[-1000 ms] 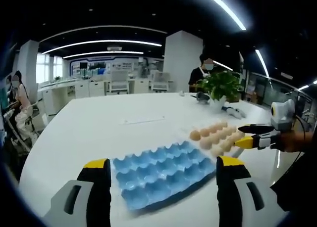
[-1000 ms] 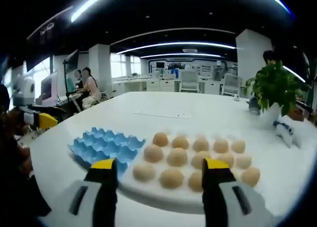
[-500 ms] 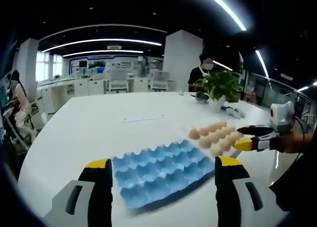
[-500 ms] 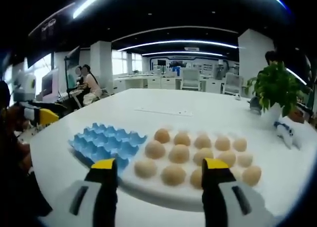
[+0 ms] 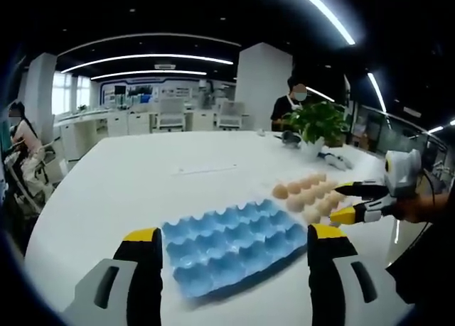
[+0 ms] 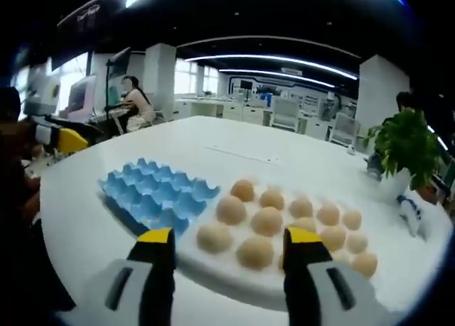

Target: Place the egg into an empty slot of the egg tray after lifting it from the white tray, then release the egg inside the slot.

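Note:
A blue egg tray with empty slots lies on the white table, seen also in the right gripper view as the blue egg tray. Beside it a white tray holds several brown eggs; in the left gripper view these eggs sit right of the blue tray. My left gripper is open above the blue tray's near edge. My right gripper is open, hovering over the nearest eggs, and it appears at the right as the right gripper, jaws apart.
A potted green plant stands at the table's far side, with a small white and blue object near it. A thin strip lies mid-table. People sit at desks and one stands behind the plant.
My right gripper has tilted down and moved closer over the eggs on the white tray. The left gripper has barely shifted. Both stay open and empty.

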Demonstrator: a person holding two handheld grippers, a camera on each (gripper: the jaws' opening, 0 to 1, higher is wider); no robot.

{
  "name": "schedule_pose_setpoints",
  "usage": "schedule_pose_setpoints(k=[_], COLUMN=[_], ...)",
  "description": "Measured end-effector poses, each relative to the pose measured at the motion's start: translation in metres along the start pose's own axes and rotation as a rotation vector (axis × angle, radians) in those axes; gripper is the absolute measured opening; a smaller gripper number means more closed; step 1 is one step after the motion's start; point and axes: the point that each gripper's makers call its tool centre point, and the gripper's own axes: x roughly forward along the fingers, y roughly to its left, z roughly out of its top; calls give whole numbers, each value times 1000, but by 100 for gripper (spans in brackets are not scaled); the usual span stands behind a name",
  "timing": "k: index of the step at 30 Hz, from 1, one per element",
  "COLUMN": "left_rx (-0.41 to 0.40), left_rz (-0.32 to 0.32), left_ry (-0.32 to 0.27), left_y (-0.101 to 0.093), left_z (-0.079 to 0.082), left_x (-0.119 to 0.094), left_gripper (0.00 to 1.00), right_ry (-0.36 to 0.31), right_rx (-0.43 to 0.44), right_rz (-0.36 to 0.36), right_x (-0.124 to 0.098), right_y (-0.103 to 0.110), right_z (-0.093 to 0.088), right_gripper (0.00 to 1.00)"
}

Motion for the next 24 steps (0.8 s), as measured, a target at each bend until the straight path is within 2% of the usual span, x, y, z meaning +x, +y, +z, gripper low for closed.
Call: schedule_pose_setpoints(k=[3,7,11,15,18,20,24], left_rx=[6,1,2,-2,-8,-9,-10], left_rz=[10,13,19,21,22,24,25], left_ry=[-3,0,-3,-8,-9,-10,-12], left_y=[2,5,7,7,8,9,10], left_z=[1,1,1,3,3,3,4], left_x=[-1,-1,-1,0,0,0,0], left_gripper=[86,85,85,85,85,85,84], right_ry=[9,42,64,116,128,161,168], right_rx=[-22,-148,-201,-297,-320,-371,-390], right_rz=[14,45,59,84,119,154,154], right_x=[7,19,26,31,34,37,39], right_y=[6,14,13,7,10,14,15], right_z=[1,-1,-2,-10,-10,-14,-15], right_gripper=[58,54,40,38,38,38,28])
